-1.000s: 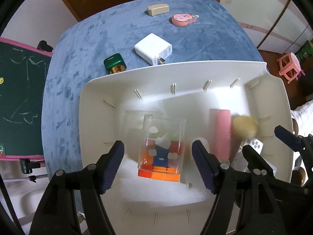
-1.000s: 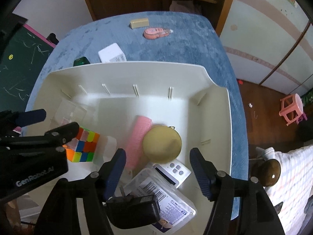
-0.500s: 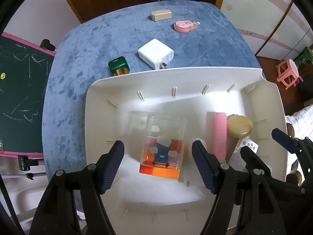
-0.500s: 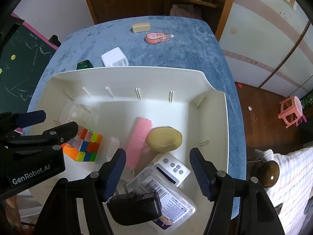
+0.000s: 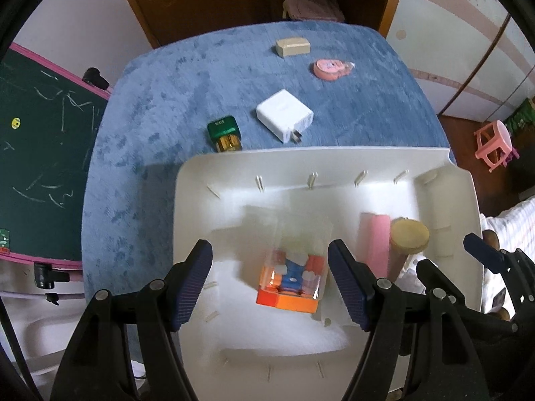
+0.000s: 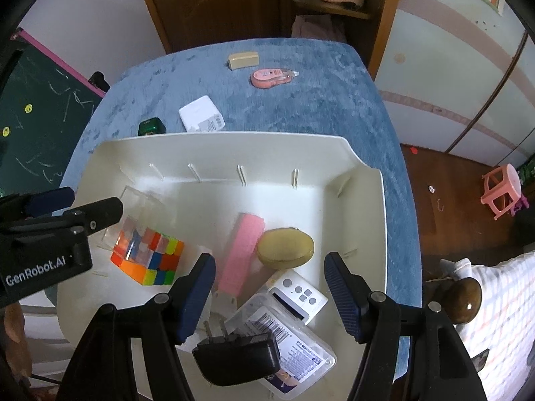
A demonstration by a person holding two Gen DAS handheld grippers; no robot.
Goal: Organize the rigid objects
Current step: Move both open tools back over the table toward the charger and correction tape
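Both the left gripper (image 5: 270,282) and right gripper (image 6: 269,292) hang spread and empty over the white bin (image 6: 367,180), which holds the puzzle cube (image 6: 147,257), pink block (image 6: 242,250) and round tin (image 6: 285,248). At twelve o'clock on the tabletop (image 5: 167,100), the white charger (image 5: 284,114), green case (image 5: 224,132), correction tape (image 5: 331,68) and beige box (image 5: 293,46) seemingly remain to be binned.

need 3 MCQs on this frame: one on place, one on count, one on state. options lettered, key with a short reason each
1. Where is the puzzle cube?
A. on the blue table top
B. inside the white bin
C. between the right gripper's fingers

2. How many loose items lie on the blue table top outside the bin?
A. two
B. four
C. six

3. How do the left gripper and right gripper stand?
A. both open, holding nothing
B. left shut on the cube
C. right shut on the pink block

Key: B, the cube rests on the bin floor. B, beige box, pink tape dispenser, white charger, green case. A, both sets of fingers are spread with nothing touching them.
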